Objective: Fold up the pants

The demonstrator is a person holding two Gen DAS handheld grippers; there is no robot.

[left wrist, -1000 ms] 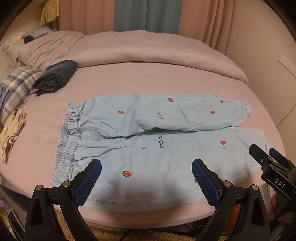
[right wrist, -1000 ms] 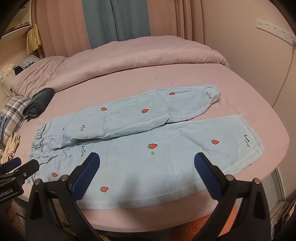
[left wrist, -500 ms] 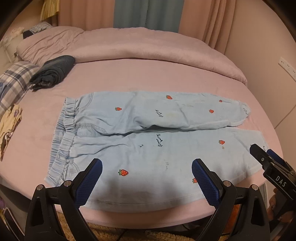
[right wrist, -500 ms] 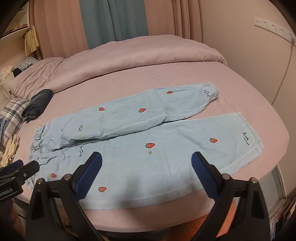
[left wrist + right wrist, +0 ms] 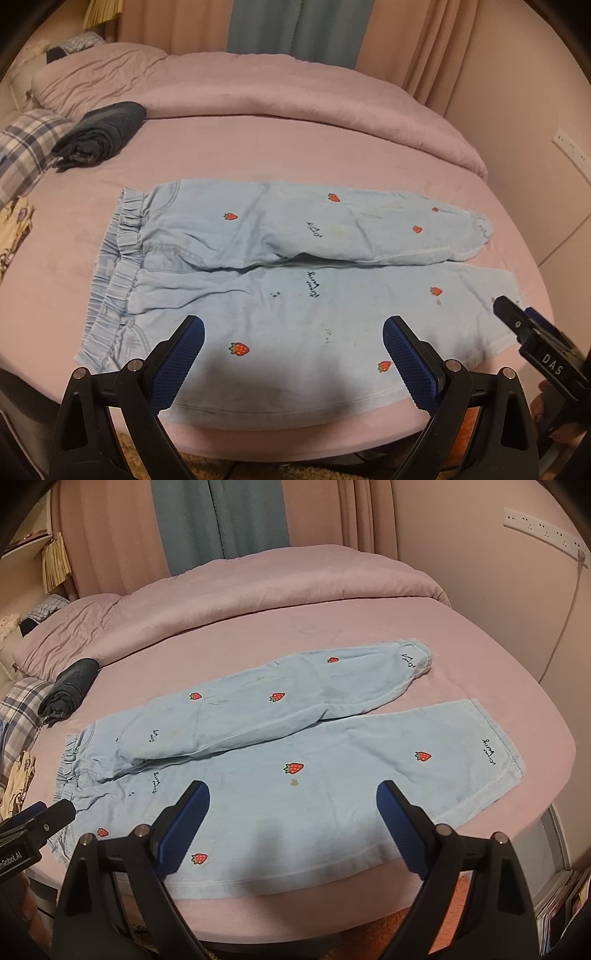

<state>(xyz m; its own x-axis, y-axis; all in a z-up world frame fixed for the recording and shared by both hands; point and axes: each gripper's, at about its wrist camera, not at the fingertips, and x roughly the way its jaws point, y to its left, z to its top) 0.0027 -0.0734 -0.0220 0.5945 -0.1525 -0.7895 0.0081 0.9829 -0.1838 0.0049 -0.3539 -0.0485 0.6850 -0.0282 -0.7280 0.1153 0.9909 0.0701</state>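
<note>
Light blue pants (image 5: 280, 280) with red strawberries lie flat on the pink bed (image 5: 258, 147), waistband at the left, legs running right; they also show in the right wrist view (image 5: 332, 775). The far leg lies angled over the near one. My left gripper (image 5: 293, 354) is open and empty above the near edge of the pants by the seat. My right gripper (image 5: 293, 825) is open and empty above the near leg. Each gripper shows at the side of the other's view, the right one (image 5: 532, 336) and the left one (image 5: 40, 819).
A rolled dark garment (image 5: 99, 133) lies at the back left beside a plaid cloth (image 5: 26, 147). A pink duvet (image 5: 258, 88) is bunched along the far side. The bed's front edge (image 5: 295, 432) is right below my grippers. A wall (image 5: 498, 609) stands to the right.
Both grippers have shifted slightly over the pants, so the view has moved a little. The pants have not moved and both grippers stay open.
</note>
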